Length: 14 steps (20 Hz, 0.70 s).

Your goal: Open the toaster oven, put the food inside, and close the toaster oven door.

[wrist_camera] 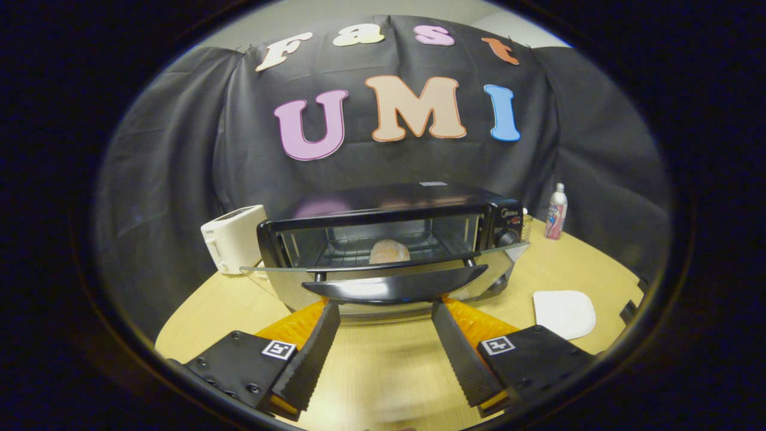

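Note:
A black toaster oven [455,206] stands on the wooden table [389,365] straight ahead of me. Its glass door [383,270] hangs open, lying almost flat toward me, with the dark handle [395,286] along its front edge. On the wire rack inside rests a round bread roll [389,251]. My gripper [386,308] is open, its two fingertips spread wide just below the door handle, one under each end part of it. Nothing is held between the fingers.
A white pop-up toaster [232,239] stands left of the oven. A small bottle [556,211] stands at the back right near the cloth wall. A white plate [564,313] lies on the table to the right of my fingers.

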Tool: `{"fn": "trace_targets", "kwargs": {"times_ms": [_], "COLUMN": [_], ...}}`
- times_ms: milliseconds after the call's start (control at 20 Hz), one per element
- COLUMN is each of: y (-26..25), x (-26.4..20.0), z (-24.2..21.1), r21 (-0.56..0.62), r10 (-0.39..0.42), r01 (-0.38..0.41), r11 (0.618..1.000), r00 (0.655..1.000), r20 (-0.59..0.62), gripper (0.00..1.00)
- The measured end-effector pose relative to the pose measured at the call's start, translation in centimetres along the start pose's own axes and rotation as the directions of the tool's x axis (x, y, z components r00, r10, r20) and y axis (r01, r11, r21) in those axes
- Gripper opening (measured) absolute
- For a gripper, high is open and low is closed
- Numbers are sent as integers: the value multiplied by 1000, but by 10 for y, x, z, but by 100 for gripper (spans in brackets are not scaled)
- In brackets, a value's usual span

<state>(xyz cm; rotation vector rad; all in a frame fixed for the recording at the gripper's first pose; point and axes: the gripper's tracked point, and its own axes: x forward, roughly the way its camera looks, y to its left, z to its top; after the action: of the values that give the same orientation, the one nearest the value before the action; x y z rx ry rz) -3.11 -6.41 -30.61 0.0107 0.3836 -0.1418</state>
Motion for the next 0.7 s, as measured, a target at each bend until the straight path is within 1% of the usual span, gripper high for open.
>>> {"fn": "trace_targets", "kwargs": {"times_ms": [150, 350, 500, 700], "y": [9, 14, 10, 3], "x": [12, 19, 6, -25], "z": [19, 37, 41, 52], "r21": [4, -7, -17, 17], "r10": [38, 57, 46, 29], "r01": [-38, -56, -45, -31], "r11": [999, 998, 999, 999], "r00": [998, 996, 996, 992], "r20": [40, 66, 81, 126], "gripper": [96, 96, 96, 96]}}
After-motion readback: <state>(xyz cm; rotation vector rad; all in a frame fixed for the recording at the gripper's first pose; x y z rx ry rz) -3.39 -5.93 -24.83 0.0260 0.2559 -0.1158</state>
